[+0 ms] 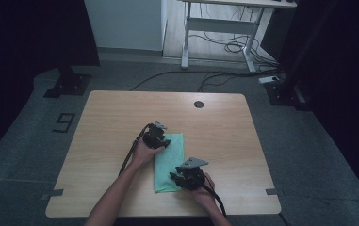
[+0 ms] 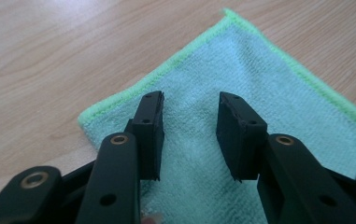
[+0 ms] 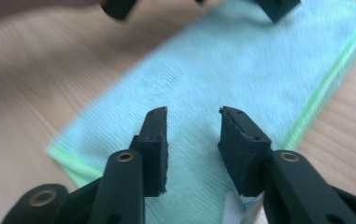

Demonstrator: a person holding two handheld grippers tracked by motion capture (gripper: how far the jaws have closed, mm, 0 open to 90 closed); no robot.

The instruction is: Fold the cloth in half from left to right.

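item: folded green cloth (image 1: 169, 162), microfibre, brighter green stitched edge, lying flat on the wooden tabletop (image 1: 106, 117), slightly toward the person's side of centre, long axis running away from the person.

left tongs (image 1: 159, 139): held in the left hand (image 1: 142, 153) at the far left part of the cloth. in the left gripper view the tongs (image 2: 189, 135) stand spread, cloth showing in the gap between the pads (image 2: 153, 135), nothing pinched; the cloth's corner (image 2: 227, 13) lies beyond them.

right tongs (image 1: 179, 176): held in the right hand (image 1: 204, 190) at the near right part of the cloth. in the right gripper view the tongs (image 3: 192, 149) are likewise spread over the cloth (image 3: 222, 70), gripping nothing; picture blurred. a white tag (image 3: 241, 212) peeks out below the right pad.

cables trail from both grippers toward the person.
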